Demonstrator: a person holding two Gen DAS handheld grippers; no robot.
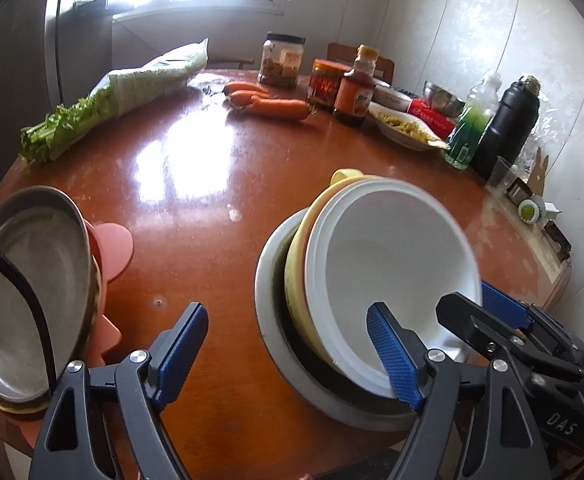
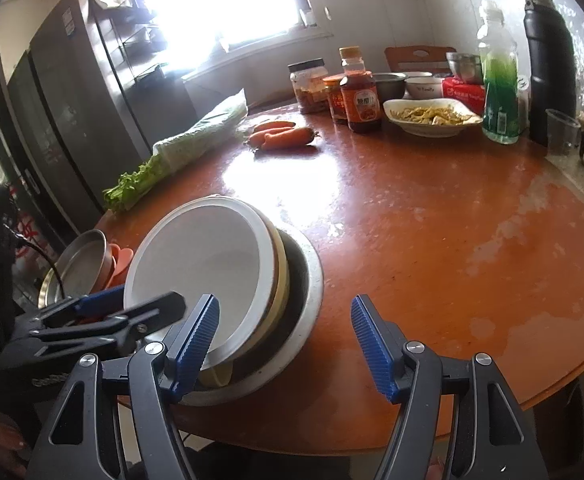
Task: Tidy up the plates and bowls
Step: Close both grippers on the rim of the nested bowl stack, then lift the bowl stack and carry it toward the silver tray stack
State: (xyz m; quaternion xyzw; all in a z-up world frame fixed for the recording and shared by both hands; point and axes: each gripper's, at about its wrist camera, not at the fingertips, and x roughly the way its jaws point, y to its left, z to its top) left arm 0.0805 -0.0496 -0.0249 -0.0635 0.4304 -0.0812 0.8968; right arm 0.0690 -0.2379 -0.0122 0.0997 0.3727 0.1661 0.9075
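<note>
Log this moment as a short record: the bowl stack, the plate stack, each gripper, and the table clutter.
bowl stack: white bowl tilted inside yellow bowl, both in a grey metal basin
plate stack: metal plate on top, pink plate beneath, at the table's near edge
left gripper: open, one finger over the white bowl, nothing clamped
right gripper: open, one finger at the bowls' rim, nothing clamped
table clutter: carrots, bagged greens, sauce bottle, black flask
</note>
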